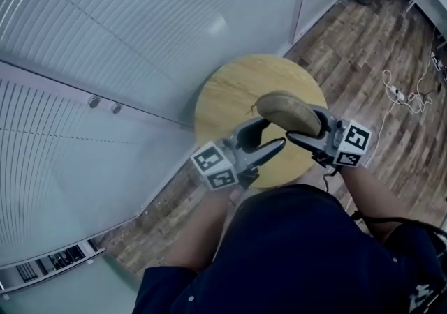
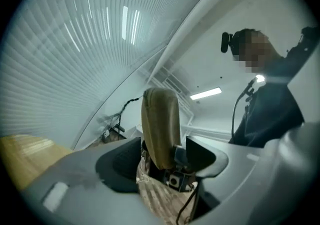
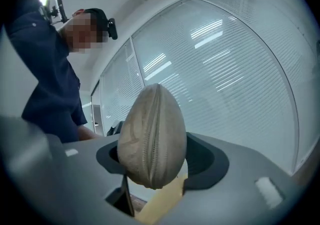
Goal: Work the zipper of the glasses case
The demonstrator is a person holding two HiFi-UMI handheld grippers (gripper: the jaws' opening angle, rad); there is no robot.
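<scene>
Above the near right edge of the round wooden tabletop, clamped between the jaws of the right gripper: tan glasses case, long axis roughly level, free end pointing toward the left gripper, spread wide, pads not pressing. Oval, soft, creased fabric. Zipper down the middle only in right gripper view; narrow, plain edge in left gripper view.

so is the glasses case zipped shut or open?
Shut, as far as visible: in the right gripper view the zipper runs closed along the glasses case, no gap.
</scene>
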